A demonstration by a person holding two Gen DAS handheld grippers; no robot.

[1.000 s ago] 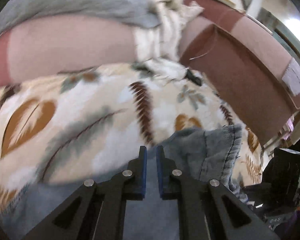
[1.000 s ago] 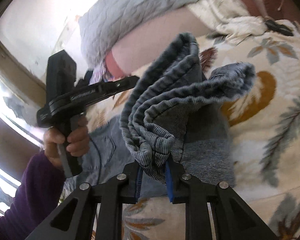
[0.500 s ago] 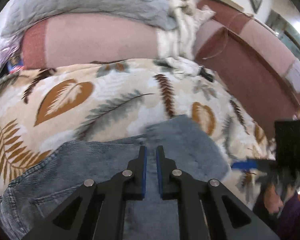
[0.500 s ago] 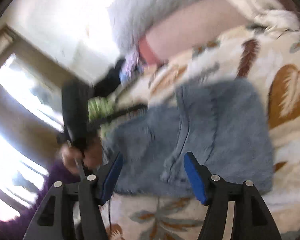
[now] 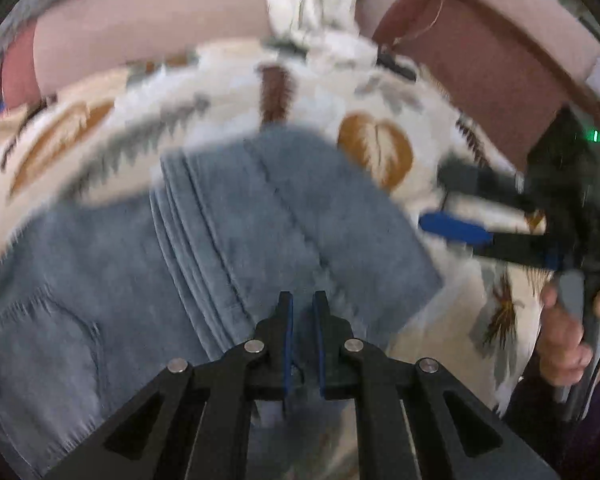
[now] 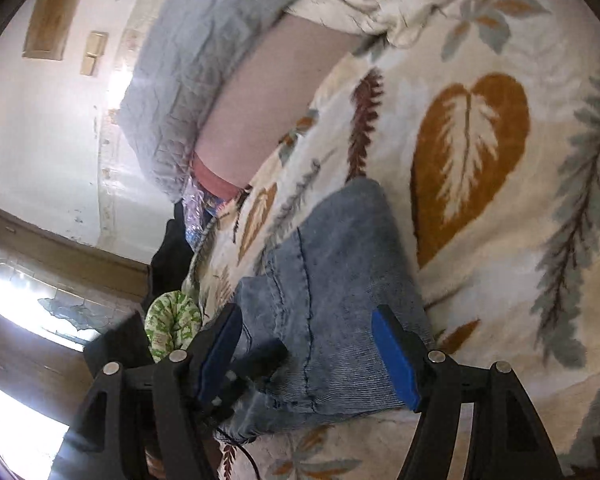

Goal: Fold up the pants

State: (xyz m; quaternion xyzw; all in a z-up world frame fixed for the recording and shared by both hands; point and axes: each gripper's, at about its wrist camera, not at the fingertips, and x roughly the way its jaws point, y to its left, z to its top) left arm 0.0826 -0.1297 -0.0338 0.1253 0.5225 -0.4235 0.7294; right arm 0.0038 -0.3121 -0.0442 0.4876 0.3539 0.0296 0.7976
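**A:** Bedding first: why is the leaf-print blanket (image 6: pixel 480 128) spread so flat across most of the right wrist view?

**B:** It looks like the work surface. The denim pants (image 6: pixel 340 280) lie on it in the lower middle of that frame, doubled into a short stack, and a soft, even base lets the layers settle squarely.

**A:** And the grey quilt (image 6: pixel 196 64) at the upper left?

**B:** Pushed back against the wall with the pink pillow (image 6: pixel 268 112), I'd guess to keep the folding area free.

**A:** Right gripper (image 6: pixel 316 344), what is it doing?

**B:** Its jaws have just been opening and now stand wide, either side of the near end of the folded denim, with the pads off the cloth. That reads as a release: the fold is laid down and let go.

**A:** Left gripper (image 5: pixel 302 312)?

**B:** In the left wrist view it sits at the bottom centre, jaws pinched nearly together above the pants (image 5: pixel 260 220). I can't make out cloth between the blue pads, so it seems clenched on nothing, perhaps ready to press or smooth the stack.

**A:** That hand (image 5: pixel 564 336) at the right edge?

**B:** It grips the right tool's handle.
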